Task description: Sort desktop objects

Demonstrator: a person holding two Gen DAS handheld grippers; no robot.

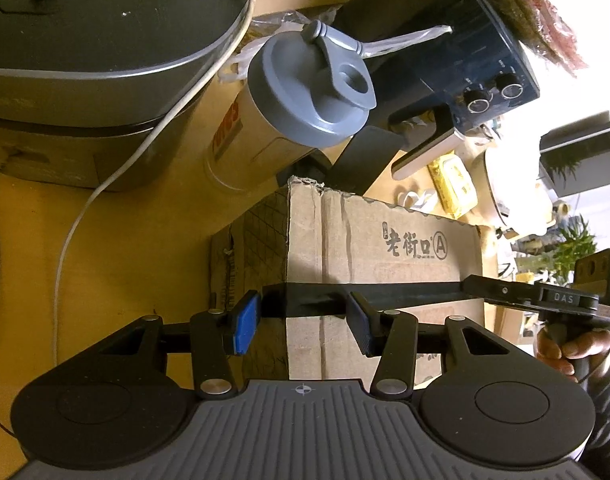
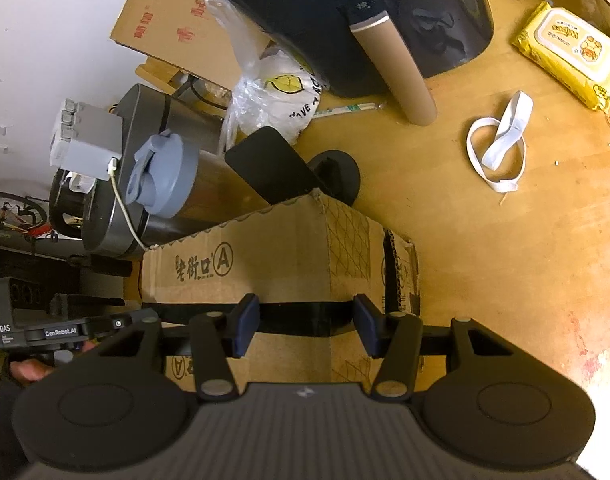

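Observation:
A small cardboard box [image 1: 385,248] with printed characters and a black tape band across it stands on the wooden desk [image 1: 125,240]. My left gripper [image 1: 303,308] straddles the box's left edge at the tape, its blue pads [image 1: 245,320] closed in on that edge. In the right wrist view the same box [image 2: 265,260] has its right edge between the pads of my right gripper [image 2: 305,312], which is shut on it in the same way. Each view shows the other gripper at the box's far end: the right one [image 1: 561,300], held by a hand [image 1: 565,348], and the left one [image 2: 61,330].
Behind the box stand a grey-lidded shaker bottle [image 1: 309,92], a dark cooker [image 1: 85,60] with a white cable [image 1: 105,184], and a dark blue air fryer [image 2: 345,20]. A plastic bag [image 2: 273,96], a white elastic band [image 2: 501,148] and a yellow wipes pack [image 2: 569,56] lie on the desk.

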